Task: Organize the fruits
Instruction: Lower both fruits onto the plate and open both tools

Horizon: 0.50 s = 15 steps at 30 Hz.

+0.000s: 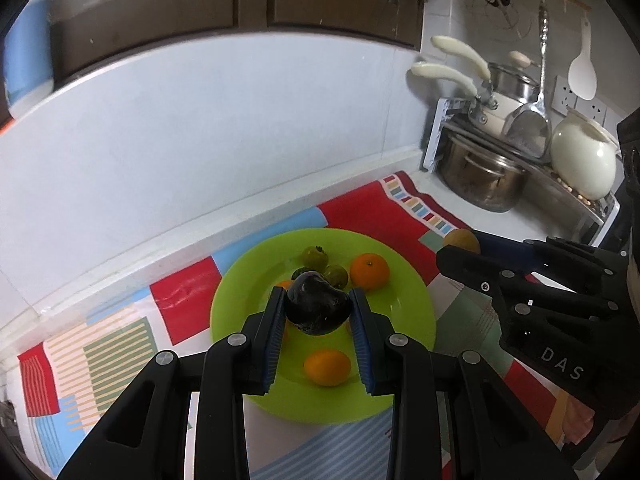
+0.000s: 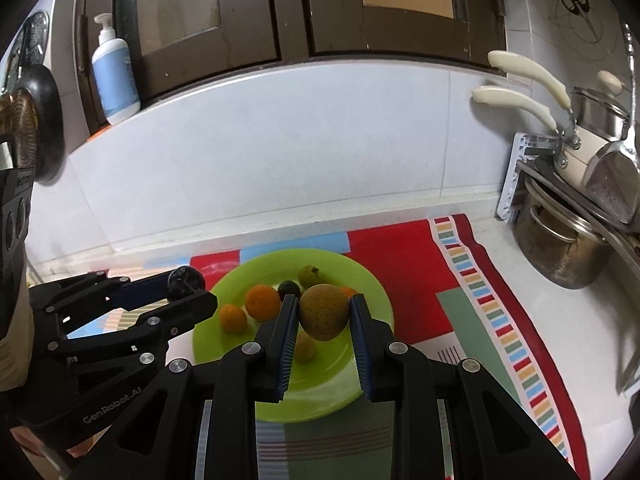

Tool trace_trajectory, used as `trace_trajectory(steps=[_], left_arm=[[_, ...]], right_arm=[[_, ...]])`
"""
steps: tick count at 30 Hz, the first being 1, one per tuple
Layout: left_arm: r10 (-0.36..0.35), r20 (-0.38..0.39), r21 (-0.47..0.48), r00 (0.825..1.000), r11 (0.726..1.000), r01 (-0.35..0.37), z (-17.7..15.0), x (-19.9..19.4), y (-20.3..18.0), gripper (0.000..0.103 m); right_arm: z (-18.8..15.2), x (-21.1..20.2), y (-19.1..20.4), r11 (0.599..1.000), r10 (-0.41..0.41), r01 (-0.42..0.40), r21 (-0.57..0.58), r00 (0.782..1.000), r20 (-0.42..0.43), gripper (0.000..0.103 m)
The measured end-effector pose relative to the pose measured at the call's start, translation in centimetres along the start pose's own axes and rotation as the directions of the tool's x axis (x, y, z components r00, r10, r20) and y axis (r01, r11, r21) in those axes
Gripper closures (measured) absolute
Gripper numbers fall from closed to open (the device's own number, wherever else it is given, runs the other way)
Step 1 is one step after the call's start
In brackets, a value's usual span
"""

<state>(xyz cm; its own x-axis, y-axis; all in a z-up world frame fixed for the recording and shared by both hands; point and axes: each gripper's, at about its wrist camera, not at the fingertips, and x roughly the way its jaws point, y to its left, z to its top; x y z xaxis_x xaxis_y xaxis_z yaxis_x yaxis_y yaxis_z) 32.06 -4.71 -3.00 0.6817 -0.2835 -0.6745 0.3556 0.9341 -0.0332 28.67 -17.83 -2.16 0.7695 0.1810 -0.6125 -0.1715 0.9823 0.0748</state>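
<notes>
Both jaw pairs are clamped on fruit: left gripper pinches a dark plum, right gripper a brownish pear, each carried above the green plate of oranges, presumably for dropping there.

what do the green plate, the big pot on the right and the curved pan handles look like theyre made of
Green plate: probably plastic or melamine, with an even lime colour and a soft glossy sheen.
Big pot: metal, likely stainless steel, with a brushed grey wall that reflects dully and looks stained.
Pan handles: smooth cream, glossy; plastic or coated, which cannot be told from here.
</notes>
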Motion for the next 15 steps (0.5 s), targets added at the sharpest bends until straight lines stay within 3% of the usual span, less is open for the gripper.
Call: trace_trajectory(steps=[15], left_arm=[[-0.021,-0.101,-0.024,0.995,1.000,0.019,-0.7,5.3,0.8,0.071]], right_arm=[[-0.7,5.4,-1.4,1.000,0.029,-0.028,0.011,0.996,-0.088,0.076]])
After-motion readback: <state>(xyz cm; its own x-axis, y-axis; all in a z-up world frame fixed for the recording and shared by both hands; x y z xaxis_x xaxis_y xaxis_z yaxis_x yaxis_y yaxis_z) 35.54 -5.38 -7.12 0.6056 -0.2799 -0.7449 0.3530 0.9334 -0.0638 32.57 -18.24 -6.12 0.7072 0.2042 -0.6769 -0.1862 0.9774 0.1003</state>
